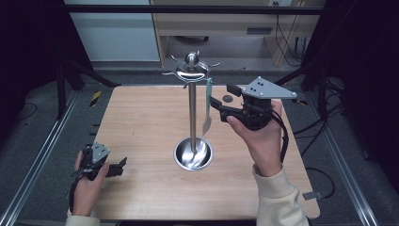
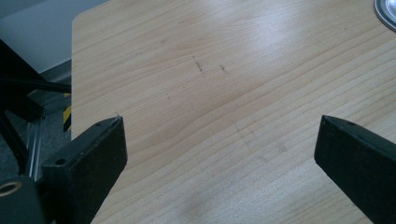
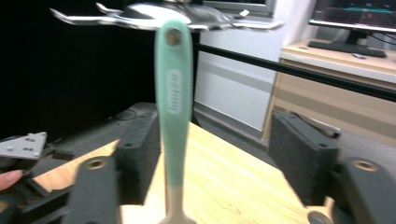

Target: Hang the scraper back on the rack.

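The wooden table [image 1: 141,141] carries a steel utensil stand [image 1: 192,113] at its centre. At three o'clock of the pole hangs a mint-handled utensil [image 3: 173,107] from a hook arm. It looks light, stiff and smooth; mid-handle is the place to grip. The right gripper [image 1: 219,100] brackets it, jaws released. At eight o'clock, the left gripper [image 1: 123,165] rests spread, empty.

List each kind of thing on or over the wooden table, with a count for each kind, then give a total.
Metal hanging stand: 1
Green-handled utensil hanging from the stand's top: 1
Hand-held grippers: 2, left gripper and right gripper
Total: 4
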